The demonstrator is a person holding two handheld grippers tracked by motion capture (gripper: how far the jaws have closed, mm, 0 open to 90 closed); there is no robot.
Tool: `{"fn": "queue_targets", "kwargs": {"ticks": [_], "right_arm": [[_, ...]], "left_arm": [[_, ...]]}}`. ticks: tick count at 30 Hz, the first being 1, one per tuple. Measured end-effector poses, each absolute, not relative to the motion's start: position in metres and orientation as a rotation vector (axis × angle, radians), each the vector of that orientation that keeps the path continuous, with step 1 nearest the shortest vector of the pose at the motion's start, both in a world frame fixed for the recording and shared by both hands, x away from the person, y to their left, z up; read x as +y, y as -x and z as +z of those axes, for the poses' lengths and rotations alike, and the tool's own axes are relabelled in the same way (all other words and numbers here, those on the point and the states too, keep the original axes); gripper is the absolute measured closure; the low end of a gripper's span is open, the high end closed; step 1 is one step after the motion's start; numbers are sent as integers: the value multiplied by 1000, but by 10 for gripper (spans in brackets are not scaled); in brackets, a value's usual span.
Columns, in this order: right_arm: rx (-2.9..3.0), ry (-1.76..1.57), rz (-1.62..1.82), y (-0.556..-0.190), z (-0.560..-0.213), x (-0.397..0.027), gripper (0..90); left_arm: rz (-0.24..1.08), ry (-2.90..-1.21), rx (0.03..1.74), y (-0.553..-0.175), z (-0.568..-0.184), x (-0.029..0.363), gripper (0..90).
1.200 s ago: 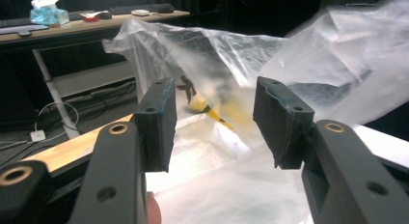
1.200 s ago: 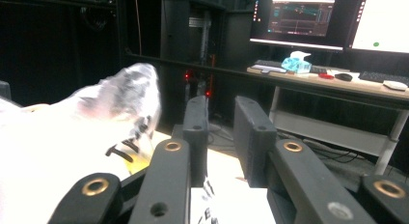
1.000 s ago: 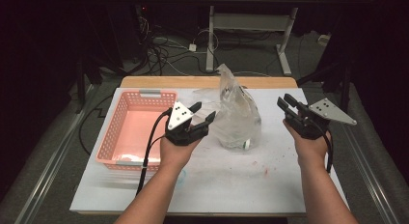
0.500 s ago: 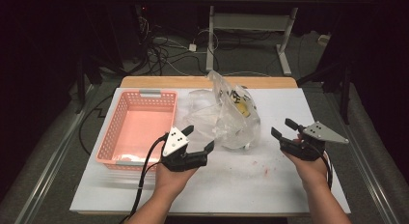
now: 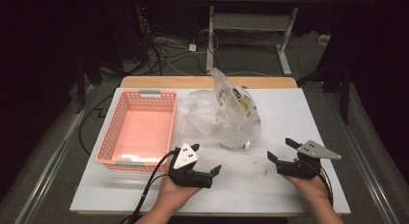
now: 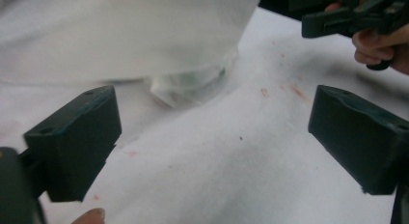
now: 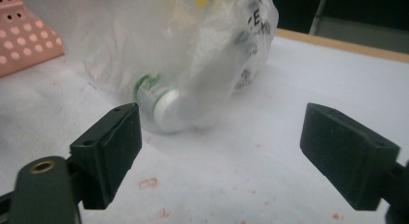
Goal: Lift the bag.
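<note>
Clear plastic bag (image 5: pixel 226 119) dead ahead between both wide-open, empty hand-held grippers, left (image 5: pixel 198 164) and right (image 5: pixel 279 150), jaws just spread, about equally near.

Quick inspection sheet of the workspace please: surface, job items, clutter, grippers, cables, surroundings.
Surface: white tabletop, faint reddish specks near the front.
Job's things: crumpled clear plastic bag at centre, free of both grippers; a white-capped bottle lies inside.
Clutter: empty pink perforated plastic basket left of the bag.
Grippers: left gripper and right gripper low at the front edge, fingers just opened wide, nothing between them.
Cables: black cable trails from the left gripper.
Surroundings: dark floor, loose wires, grey desk frame behind.
</note>
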State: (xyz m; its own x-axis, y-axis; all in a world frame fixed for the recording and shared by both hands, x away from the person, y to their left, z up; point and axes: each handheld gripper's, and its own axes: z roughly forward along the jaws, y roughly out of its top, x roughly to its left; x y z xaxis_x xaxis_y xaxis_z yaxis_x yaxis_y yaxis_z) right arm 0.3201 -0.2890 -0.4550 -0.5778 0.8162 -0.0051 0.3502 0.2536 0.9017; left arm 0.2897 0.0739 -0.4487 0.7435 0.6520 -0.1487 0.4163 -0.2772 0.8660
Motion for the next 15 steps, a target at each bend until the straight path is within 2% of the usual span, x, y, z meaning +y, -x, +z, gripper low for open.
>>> {"fn": "queue_targets", "kwargs": {"ticks": [5,15], "right_arm": [[2071,-1083,1257,-320,-461,-290,0],[2065,-1071,1230,-316,-466,-293,0]], "left_arm": [[248,-1973,841,-296,-466,69,0],[311,-2055,870,-304,-490,64,0]]}}
